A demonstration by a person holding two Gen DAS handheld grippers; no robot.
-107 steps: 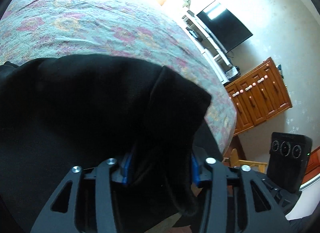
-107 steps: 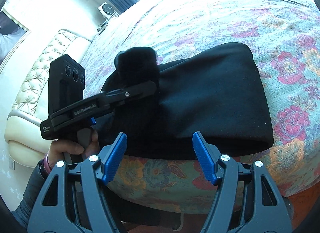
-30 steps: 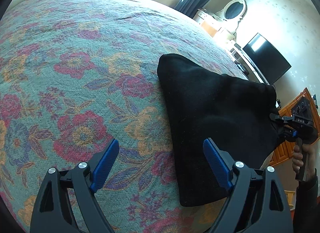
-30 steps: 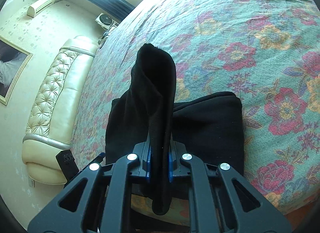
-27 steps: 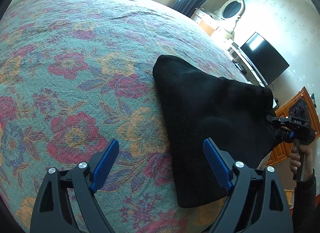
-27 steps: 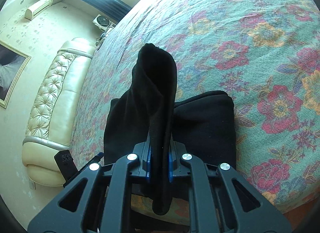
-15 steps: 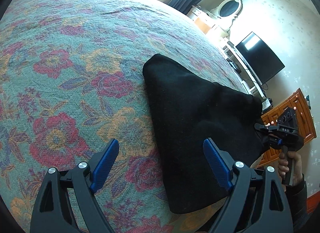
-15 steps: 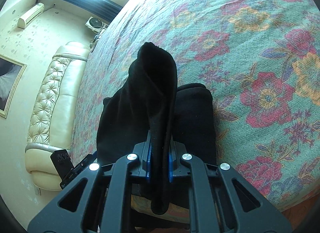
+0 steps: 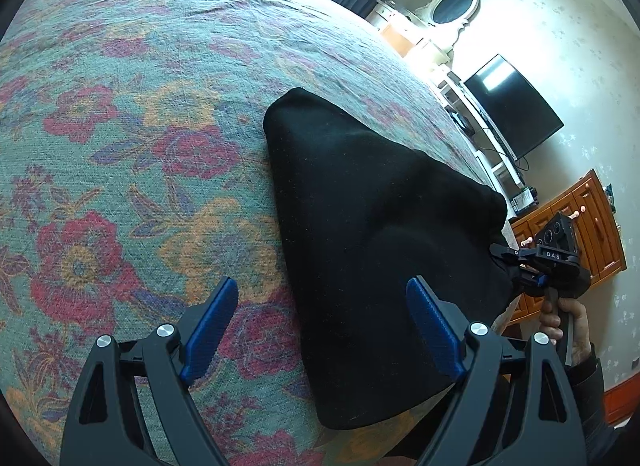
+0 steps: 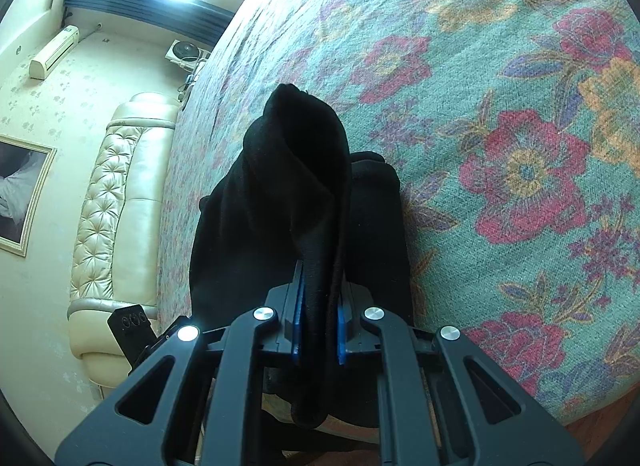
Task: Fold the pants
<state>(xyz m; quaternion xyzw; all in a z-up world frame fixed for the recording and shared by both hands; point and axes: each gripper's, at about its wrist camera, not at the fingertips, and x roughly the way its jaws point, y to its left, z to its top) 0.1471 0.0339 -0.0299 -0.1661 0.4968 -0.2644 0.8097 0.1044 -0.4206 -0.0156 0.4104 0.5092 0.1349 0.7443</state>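
Observation:
The black pants [image 9: 372, 234] lie folded on the floral bedspread [image 9: 120, 153], near the bed's edge. My left gripper [image 9: 320, 322] is open and empty, hovering just above the near end of the pants. My right gripper [image 10: 318, 322] is shut on a bunched corner of the pants [image 10: 296, 169] and lifts it off the bed; it also shows in the left wrist view [image 9: 536, 262] at the pants' far right corner. The cloth hides the right fingertips.
A cream tufted headboard [image 10: 108, 201] stands at the bed's left. A television [image 9: 512, 105], white dresser with oval mirror [image 9: 452, 9] and wooden cabinet [image 9: 580, 234] line the far wall. The bed edge drops off just past the pants.
The left gripper let go of the pants and drew back open. The right gripper closed on a pants corner and has carried it across, narrowing the folded pile.

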